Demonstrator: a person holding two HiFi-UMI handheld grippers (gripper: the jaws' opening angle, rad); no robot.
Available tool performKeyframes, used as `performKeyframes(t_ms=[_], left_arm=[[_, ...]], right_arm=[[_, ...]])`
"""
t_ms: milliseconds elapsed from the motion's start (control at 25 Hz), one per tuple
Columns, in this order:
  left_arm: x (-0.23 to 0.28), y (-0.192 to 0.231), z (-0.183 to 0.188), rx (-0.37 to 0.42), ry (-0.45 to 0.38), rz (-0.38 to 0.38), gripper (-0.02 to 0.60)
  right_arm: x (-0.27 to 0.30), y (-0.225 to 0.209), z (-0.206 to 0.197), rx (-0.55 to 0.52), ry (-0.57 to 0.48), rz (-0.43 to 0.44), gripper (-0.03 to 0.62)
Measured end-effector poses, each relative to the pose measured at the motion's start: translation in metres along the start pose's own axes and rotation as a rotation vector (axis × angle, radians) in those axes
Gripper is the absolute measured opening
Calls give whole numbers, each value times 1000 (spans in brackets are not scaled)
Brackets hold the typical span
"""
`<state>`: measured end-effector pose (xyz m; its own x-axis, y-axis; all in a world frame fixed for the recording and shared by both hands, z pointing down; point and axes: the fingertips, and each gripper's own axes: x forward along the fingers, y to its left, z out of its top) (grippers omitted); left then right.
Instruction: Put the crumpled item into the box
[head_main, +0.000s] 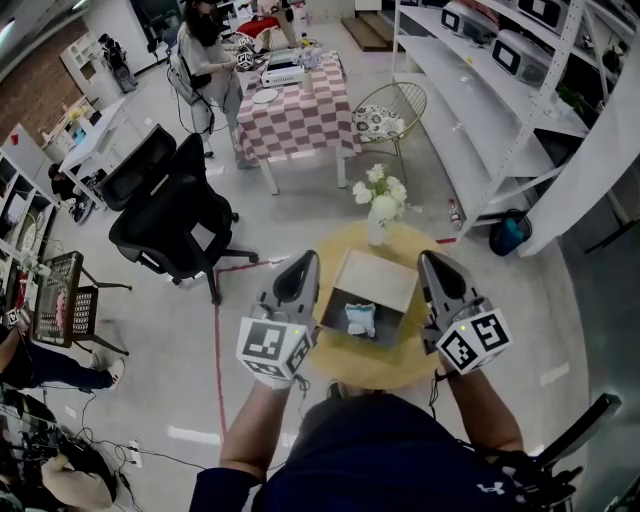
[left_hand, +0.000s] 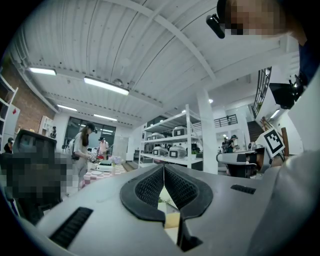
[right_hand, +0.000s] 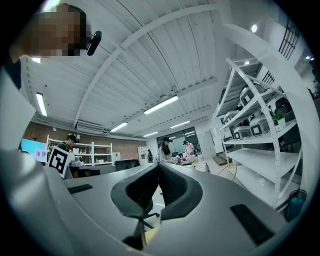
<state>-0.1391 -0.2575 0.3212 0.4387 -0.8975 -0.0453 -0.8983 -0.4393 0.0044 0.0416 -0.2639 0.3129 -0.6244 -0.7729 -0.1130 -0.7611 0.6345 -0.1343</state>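
Crumpled white and pale-blue item (head_main: 360, 318) sits inside the open brown cardboard box (head_main: 380, 279), low against the near wall. As things lie, I'd call the placement done. Box is mid-way on the round yellow wooden table (head_main: 385, 366), with its pale flap folded back on the far side so the mouth faces up. That gives top access with nothing to lift.

Left hand-held gripper (head_main: 306, 260) has its jaws together. Its own view shows the ribbed pads meeting at the tip (left_hand: 164, 169) with nothing between them, only a sliver of the table through the gap lower down. Right hand-held gripper (head_main: 431, 260) is the same, pads touching (right_hand: 158, 167) and empty.

Both are held roughly level, pointing away from the person, one flanking each side of the box, just beside its walls but not touching. I read this as a neutral parked pose: clear of the opening so the head view sees the item, symmetric, and no load in either.

White vase of white flowers (head_main: 381, 208) stands at the far edge of the table, just beyond the box flap. It's outside the reach line of both grippers as held, so tip-over risk is low unless someone pushes forward.

Item looks light and soft. It keeps its crumpled shape and doesn't rise above the rim, so it shouldn't spring out.
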Motion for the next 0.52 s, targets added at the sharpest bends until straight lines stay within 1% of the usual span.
performKeyframes(t_ms=[520], left_arm=[[2, 8, -2, 5, 5, 5, 18]], right_arm=[[7, 2, -5, 9, 12, 4, 2]])
